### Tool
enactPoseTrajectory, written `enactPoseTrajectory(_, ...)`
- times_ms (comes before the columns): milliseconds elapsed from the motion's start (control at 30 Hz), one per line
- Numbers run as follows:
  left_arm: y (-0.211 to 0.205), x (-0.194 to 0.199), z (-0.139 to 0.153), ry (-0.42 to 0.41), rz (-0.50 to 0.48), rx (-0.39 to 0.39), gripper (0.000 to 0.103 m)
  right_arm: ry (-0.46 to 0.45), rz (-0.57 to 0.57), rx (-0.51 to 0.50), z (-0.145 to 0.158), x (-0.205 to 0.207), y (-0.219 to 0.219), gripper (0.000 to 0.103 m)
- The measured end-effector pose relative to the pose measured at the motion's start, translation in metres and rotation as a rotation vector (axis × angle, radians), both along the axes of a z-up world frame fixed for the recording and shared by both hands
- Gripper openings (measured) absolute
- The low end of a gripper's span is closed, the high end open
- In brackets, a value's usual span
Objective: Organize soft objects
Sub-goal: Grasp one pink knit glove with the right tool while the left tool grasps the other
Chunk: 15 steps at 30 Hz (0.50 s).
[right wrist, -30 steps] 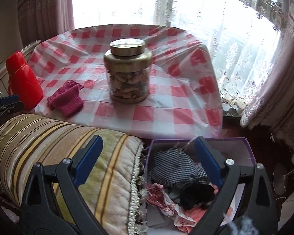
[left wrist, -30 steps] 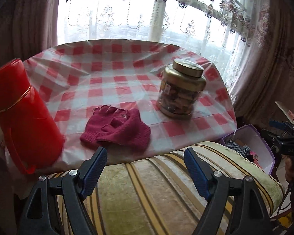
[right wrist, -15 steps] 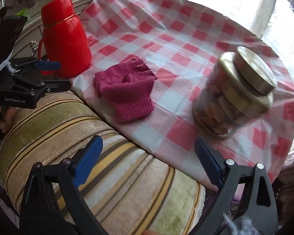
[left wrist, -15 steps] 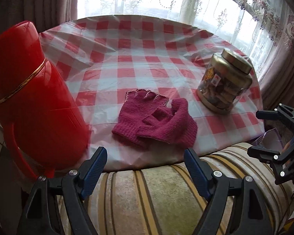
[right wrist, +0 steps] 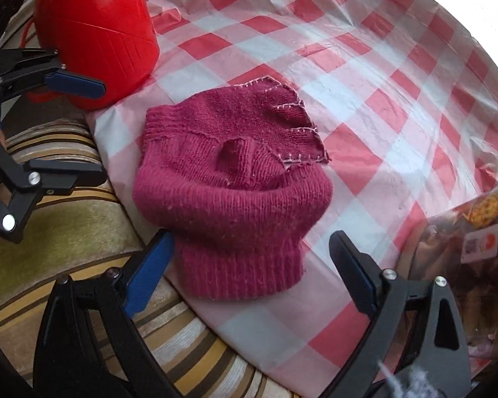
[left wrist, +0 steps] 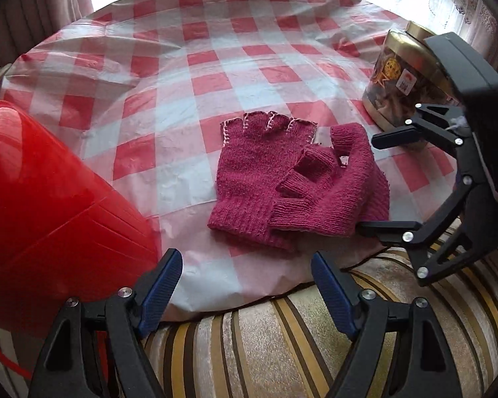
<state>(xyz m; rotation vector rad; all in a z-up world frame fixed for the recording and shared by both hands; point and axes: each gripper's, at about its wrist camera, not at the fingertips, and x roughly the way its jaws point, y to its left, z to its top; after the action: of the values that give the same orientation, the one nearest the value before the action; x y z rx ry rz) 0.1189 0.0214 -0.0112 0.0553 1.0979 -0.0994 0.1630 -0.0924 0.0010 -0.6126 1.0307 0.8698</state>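
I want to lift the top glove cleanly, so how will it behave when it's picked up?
Probably floppy: the top glove is soft knit and lies slumped. It looks light. It overlaps the lower glove, so the knit may catch and drag that one along.

Gloves [left wrist: 295,179] on tablecloth [left wrist: 215,66], flask [left wrist: 49,205] left, jar [left wrist: 401,93] right.

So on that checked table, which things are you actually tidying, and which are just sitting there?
Part of the job:
- pink knitted gloves, one lying partly over the other
- left gripper, open, empty
- right gripper, open, empty

Just lying about:
- red flask
- gold-lidded jar
- checked tablecloth
- striped cushion
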Motion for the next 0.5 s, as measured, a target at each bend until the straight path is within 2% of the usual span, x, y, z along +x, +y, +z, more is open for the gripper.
enactPoseTrajectory(67, -0.001, 0.005, -0.004, 0.016, -0.017, -0.006, 0.081, 0.042, 0.006, -0.009, -0.01, 0.004, 0.003, 0.073)
enactPoseTrajectory(133, -0.006, 0.01, -0.008, 0.028, -0.042, 0.003, 0.081, 0.081, -0.008, 0.026, -0.011, 0.009, -0.002, 0.069)
enactPoseTrajectory(167, -0.008, 0.012, -0.01, 0.031, -0.05, 0.016, 0.081, 0.088, -0.021, 0.035, -0.01, 0.011, -0.006, 0.053)
enactPoseTrajectory(233, -0.01, 0.017, -0.011, 0.029, -0.064, 0.031, 0.081, 0.092, -0.079, 0.031, -0.008, 0.019, -0.019, 0.034)
enactPoseTrajectory(300, -0.011, 0.022, -0.012, 0.032, -0.071, 0.029, 0.081, 0.121, -0.138, 0.045, -0.008, 0.025, -0.035, 0.032)
enactPoseTrajectory(500, -0.017, 0.041, -0.022, 0.051, -0.089, 0.052, 0.081, 0.11, -0.207, 0.035, 0.001, 0.012, -0.07, 0.031)
